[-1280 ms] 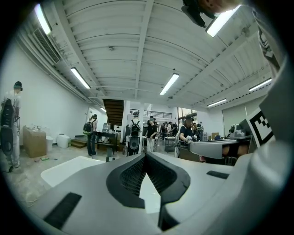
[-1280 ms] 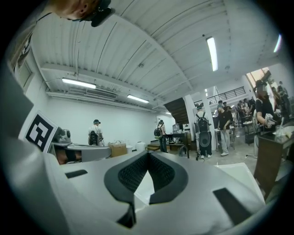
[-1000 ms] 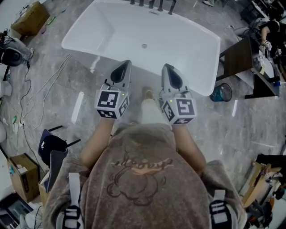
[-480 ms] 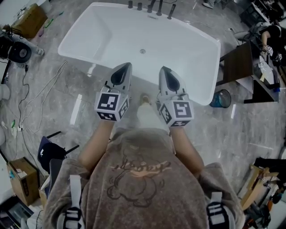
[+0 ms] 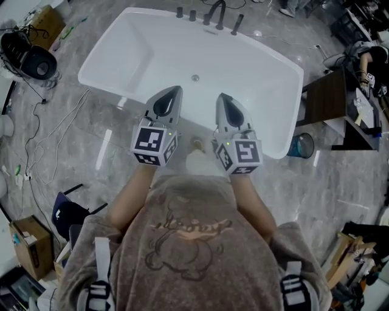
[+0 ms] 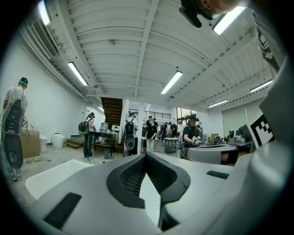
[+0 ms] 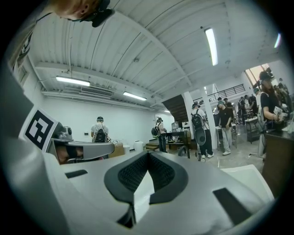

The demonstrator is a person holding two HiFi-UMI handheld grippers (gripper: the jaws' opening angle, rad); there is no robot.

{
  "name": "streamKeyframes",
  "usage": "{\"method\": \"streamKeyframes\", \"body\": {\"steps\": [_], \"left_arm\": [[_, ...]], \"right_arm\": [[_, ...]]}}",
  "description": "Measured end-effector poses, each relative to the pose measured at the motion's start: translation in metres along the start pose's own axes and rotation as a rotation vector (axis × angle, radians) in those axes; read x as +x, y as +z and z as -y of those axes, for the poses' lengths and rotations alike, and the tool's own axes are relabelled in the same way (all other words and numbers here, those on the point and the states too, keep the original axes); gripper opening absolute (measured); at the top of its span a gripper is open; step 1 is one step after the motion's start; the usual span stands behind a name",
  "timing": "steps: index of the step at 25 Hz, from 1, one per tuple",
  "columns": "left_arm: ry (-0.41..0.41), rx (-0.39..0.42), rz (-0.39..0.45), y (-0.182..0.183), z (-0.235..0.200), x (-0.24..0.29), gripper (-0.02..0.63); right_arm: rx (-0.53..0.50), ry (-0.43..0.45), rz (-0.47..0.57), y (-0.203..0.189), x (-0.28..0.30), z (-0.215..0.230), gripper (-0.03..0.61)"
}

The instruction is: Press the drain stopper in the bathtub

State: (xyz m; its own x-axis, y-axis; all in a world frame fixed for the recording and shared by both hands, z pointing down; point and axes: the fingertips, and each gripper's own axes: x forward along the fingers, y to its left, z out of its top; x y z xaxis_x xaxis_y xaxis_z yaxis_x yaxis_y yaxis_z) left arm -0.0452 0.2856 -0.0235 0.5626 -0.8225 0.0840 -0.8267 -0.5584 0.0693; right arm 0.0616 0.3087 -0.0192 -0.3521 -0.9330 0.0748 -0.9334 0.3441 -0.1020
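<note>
Remote session: I hold both claws above the near rim of the white rectangular freestanding bathtub, which stands on a grey marbled floor. The small round metal drain stopper sits in the middle of the bathtub's bottom, beyond both claw tips and untouched. My left claw is closed, its dark pads meeting at the tip with nothing between them. My right claw is likewise closed and empty. Both point toward the bathtub's far rim, where dark tap fittings stand in a row. The claws hang side by side and apart, with the stopper ahead of the gap between them. Both gripper views look out above the bathtub to a white ribbed ceiling with strip lights, and to people standing well beyond the bathtub.
</note>
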Motion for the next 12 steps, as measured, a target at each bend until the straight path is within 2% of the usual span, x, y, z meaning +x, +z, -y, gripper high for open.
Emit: {"method": "streamKeyframes", "body": {"steps": [12], "left_arm": [[0.022,-0.018,0.008,0.015,-0.015,0.088,0.002]], "right_arm": [[-0.007,0.032,-0.019,0.018,0.069,0.057,-0.002]]}}
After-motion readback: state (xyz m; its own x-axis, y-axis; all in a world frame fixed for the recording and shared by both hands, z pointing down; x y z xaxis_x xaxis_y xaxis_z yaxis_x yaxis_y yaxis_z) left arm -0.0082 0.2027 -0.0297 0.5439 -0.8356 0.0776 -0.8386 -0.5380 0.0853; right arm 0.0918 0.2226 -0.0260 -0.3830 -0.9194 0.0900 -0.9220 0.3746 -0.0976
